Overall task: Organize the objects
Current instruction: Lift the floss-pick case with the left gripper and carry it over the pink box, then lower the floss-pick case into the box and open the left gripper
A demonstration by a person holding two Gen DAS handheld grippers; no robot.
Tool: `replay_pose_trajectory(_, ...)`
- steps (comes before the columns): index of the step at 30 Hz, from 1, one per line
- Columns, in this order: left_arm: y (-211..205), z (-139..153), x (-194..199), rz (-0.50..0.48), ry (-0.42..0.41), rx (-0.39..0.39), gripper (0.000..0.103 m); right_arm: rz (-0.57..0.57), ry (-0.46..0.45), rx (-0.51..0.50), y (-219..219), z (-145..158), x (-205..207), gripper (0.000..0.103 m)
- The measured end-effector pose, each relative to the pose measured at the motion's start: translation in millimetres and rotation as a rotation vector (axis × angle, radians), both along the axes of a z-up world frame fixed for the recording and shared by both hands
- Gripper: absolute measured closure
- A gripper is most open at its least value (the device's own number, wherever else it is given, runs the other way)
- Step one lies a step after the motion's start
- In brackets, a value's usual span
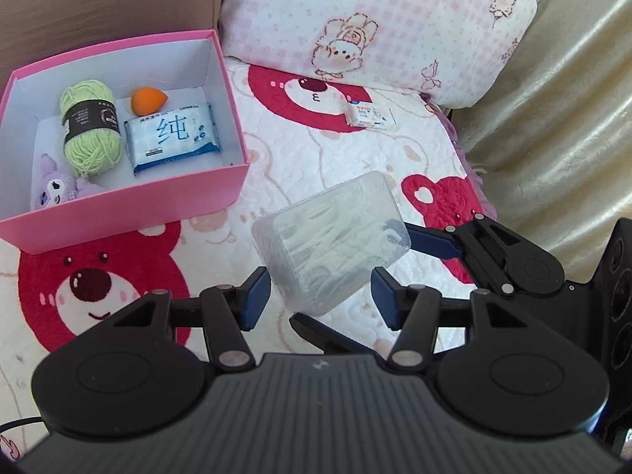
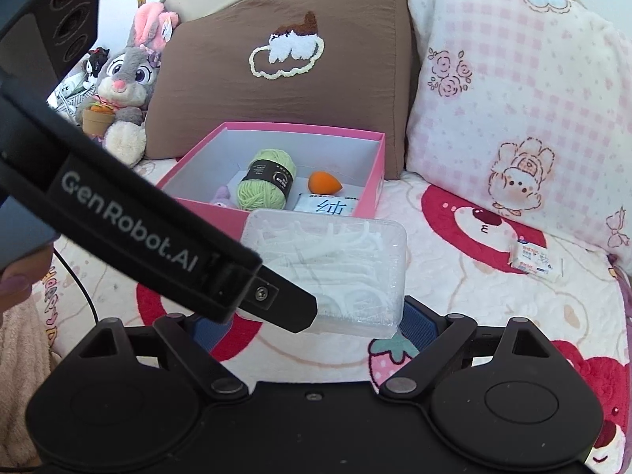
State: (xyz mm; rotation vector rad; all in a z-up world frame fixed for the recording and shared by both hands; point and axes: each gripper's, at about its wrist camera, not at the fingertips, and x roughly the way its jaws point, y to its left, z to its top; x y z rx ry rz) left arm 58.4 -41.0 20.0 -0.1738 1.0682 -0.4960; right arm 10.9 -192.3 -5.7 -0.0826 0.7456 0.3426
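Floss-pick box (image 2: 335, 264) clamped in my right claw (image 2: 312, 326), my left claw (image 1: 320, 292) wide around it, pink box (image 1: 189, 201) nearby.

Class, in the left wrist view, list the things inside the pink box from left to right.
Purple plush toy → green yarn ball → orange sponge → blue tissue pack.

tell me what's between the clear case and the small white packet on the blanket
Nothing: between the clear case and the white packet there is only bare bear-print blanket. Both wrist views show it.
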Motion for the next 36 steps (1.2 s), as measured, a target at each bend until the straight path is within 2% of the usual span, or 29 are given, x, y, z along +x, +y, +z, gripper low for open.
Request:
replay_pose_trajectory(12, 41.8, 37.1, -7.2, 0.022, -0.069, -0.039, 0.048, 0.061, -0.057, -0.055, 39.9, 40.1, 3.2, 0.010)
replay_pose_trajectory(19, 63.2, 54.7, -2.0, 0.041, -0.112, -0.029, 0.048, 0.099, -0.076, -0.046, 58.3, 55.5, 17.8, 0.010)
replay_pose_trajectory(26, 77.0, 76.9, 19.7, 0.015, -0.159, 0.000, 0.048, 0.116, -0.109, -0.062, 74.4, 75.0, 44.1, 0.010)
replay_pose_trajectory(30, 82.4, 76.1, 35.8, 0.035, -0.168, 0.004, 0.049, 0.098, -0.097, -0.040, 79.3, 76.8, 64.1, 0.010)
replay_pose_trajectory(36, 98.8, 59.7, 66.6, 0.050, -0.116, -0.068, 0.049, 0.120, -0.097, 0.008, 75.7, 68.9, 91.4, 0.010)
